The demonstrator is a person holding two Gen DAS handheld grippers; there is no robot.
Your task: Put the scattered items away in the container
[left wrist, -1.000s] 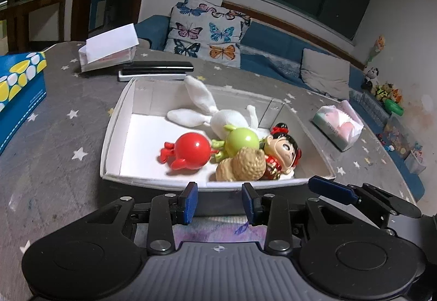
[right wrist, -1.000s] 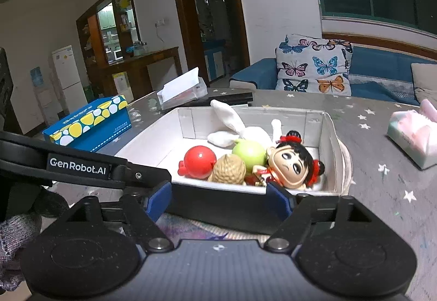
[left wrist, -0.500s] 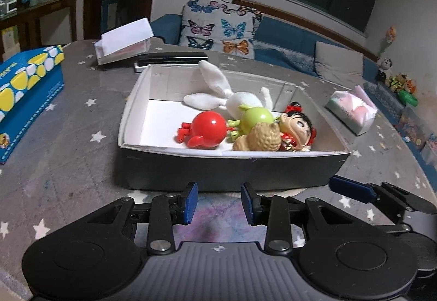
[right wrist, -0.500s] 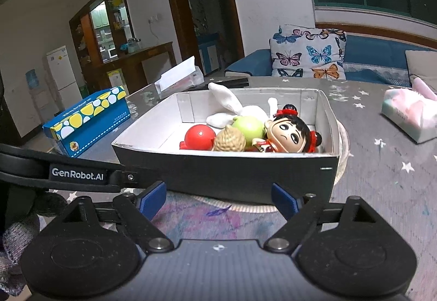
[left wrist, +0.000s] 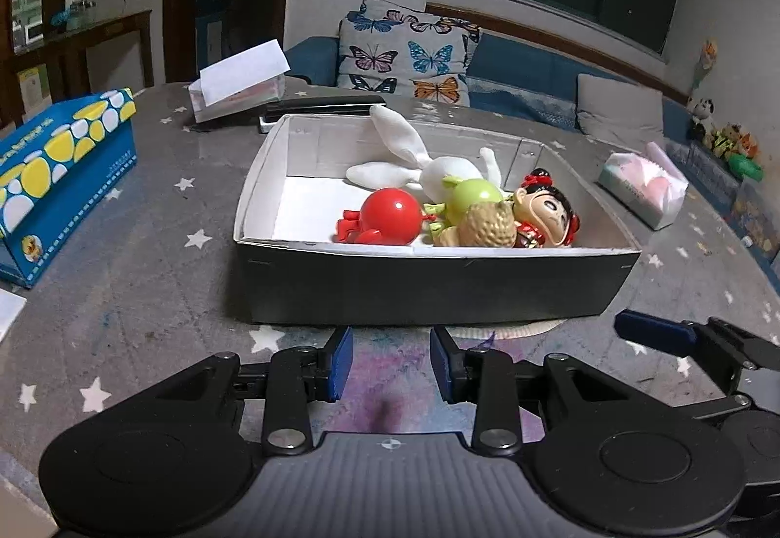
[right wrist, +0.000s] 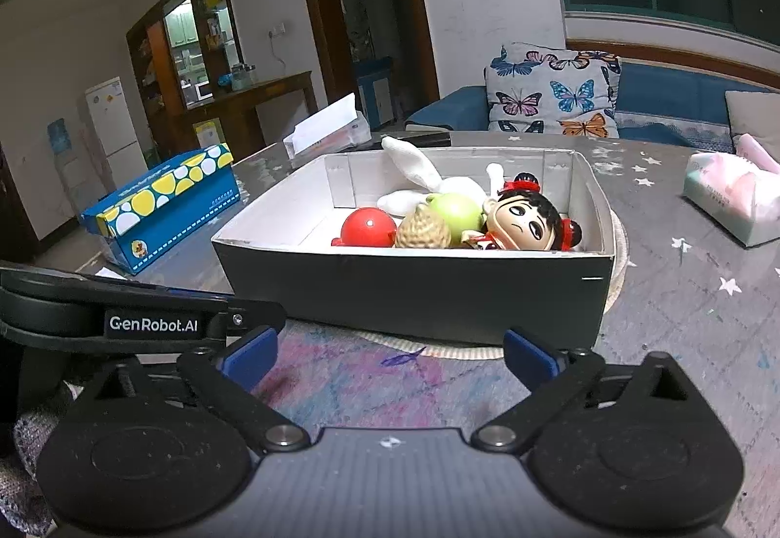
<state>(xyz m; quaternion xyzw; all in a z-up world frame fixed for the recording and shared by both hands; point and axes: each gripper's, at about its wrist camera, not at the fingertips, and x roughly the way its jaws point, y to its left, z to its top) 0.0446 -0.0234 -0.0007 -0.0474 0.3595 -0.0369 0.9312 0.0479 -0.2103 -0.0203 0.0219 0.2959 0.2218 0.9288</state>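
Observation:
A black box with a white inside [left wrist: 429, 282] [right wrist: 414, 279] stands on the grey star-patterned table. In it lie a white plush rabbit [left wrist: 414, 157] [right wrist: 419, 172], a red ball figure [left wrist: 390, 216] [right wrist: 368, 226], a green ball figure [left wrist: 475, 196] [right wrist: 456, 211], a tan knobbly figure [left wrist: 487, 226] [right wrist: 421, 233] and a black-haired doll [left wrist: 546, 209] [right wrist: 524, 221]. My left gripper [left wrist: 390, 362] is empty, its jaws a narrow gap apart, low in front of the box. My right gripper [right wrist: 390, 355] is wide open and empty, also in front of the box.
A blue and yellow tissue box [left wrist: 53, 177] [right wrist: 165, 206] stands at the left. A pink tissue pack [left wrist: 643, 187] [right wrist: 731, 196] lies at the right. A clear card holder [left wrist: 239, 87] and dark remotes [left wrist: 321, 106] lie behind the box. A round mat [right wrist: 438, 350] sits under the box.
Both grippers have drawn back from the box toward the near edge of the table, so the box looks farther away. The toys have not moved.

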